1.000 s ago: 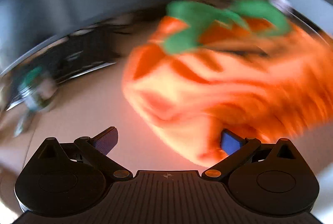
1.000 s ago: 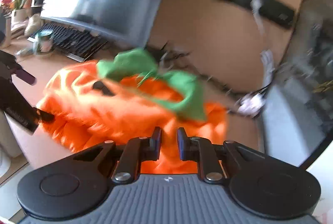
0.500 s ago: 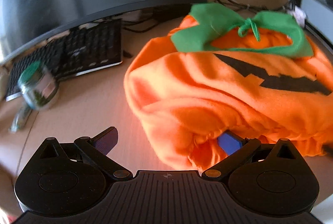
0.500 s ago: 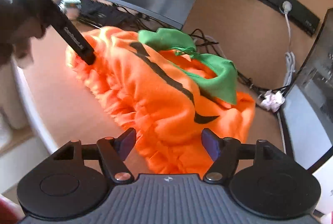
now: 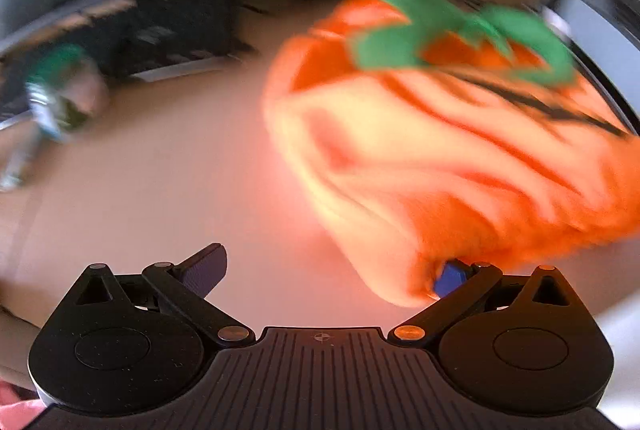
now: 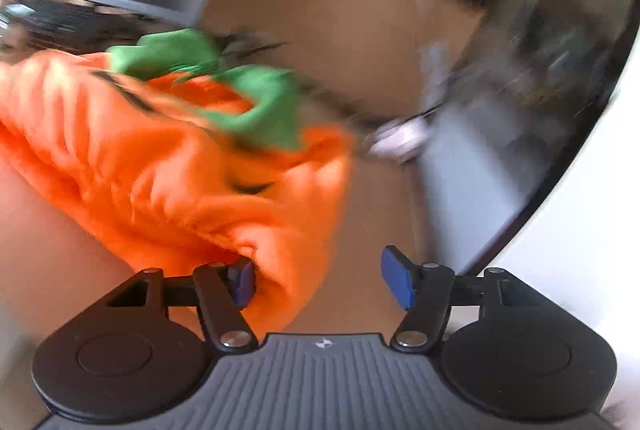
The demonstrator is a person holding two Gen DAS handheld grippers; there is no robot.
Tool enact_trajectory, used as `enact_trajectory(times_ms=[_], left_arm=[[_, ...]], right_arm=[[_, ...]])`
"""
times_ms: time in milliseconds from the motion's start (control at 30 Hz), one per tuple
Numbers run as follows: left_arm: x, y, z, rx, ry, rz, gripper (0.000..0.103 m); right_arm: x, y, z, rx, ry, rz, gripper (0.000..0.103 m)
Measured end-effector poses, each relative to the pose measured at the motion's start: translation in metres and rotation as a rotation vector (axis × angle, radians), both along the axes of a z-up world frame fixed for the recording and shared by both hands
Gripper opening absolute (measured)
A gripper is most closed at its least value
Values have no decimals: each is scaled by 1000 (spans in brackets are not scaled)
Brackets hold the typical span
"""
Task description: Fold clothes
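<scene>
At the centre right of the left wrist frame the orange pumpkin costume (image 5: 460, 158) lies bunched on the counter (image 5: 180, 170). The left hand-held gripper (image 5: 332, 270) stands apart, cloth against only its right pad. The right hand-held gripper (image 6: 318, 276) is also apart, a hem fold touching its left pad. Best, I judge, to spread the costume flat first, pinching opposite hem corners, clear of the keyboard (image 5: 168, 30)
</scene>
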State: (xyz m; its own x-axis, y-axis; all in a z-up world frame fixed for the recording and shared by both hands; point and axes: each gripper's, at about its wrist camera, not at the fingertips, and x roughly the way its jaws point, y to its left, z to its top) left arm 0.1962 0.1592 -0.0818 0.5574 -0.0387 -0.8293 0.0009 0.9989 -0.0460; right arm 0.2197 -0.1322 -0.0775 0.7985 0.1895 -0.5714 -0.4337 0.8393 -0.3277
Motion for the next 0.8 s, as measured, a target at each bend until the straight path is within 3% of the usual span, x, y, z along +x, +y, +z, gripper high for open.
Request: enact_trajectory(times_ms=[67, 133, 200, 300, 400, 467, 533, 600, 700, 800], left_arm=[[-14, -9, 9, -25, 14, -128, 103], [-28, -8, 25, -80, 10, -224, 103], [-40, -4, 44, -163, -8, -294, 103], [-33, 3, 72, -357, -126, -300, 103], [5, -11, 77, -543, -210, -287, 103], [33, -31, 61, -573, -188, -257, 103], [60, -49, 32, -524, -75, -209, 103], [68, -56, 8, -479, 12, -217, 103], [54, -57, -3, -453, 11, -270, 103], [38, -58, -8, -504, -9, -300, 103]], right_arm=[[-11, -3, 2, 37, 84, 102, 70], [-26, -4, 4, 3, 121, 182, 75], [-31, -15, 12, 41, 163, 190, 75], [-22, -33, 34, 234, 214, 113, 76], [4, -34, 50, 441, 180, 16, 80], [24, -19, 47, 474, 138, -22, 80], [41, 6, 31, 403, 121, -40, 80], [49, 31, 9, 256, 119, -18, 80], [38, 45, -25, 5, 71, 2, 80], [25, 33, -31, -11, 69, -45, 80]])
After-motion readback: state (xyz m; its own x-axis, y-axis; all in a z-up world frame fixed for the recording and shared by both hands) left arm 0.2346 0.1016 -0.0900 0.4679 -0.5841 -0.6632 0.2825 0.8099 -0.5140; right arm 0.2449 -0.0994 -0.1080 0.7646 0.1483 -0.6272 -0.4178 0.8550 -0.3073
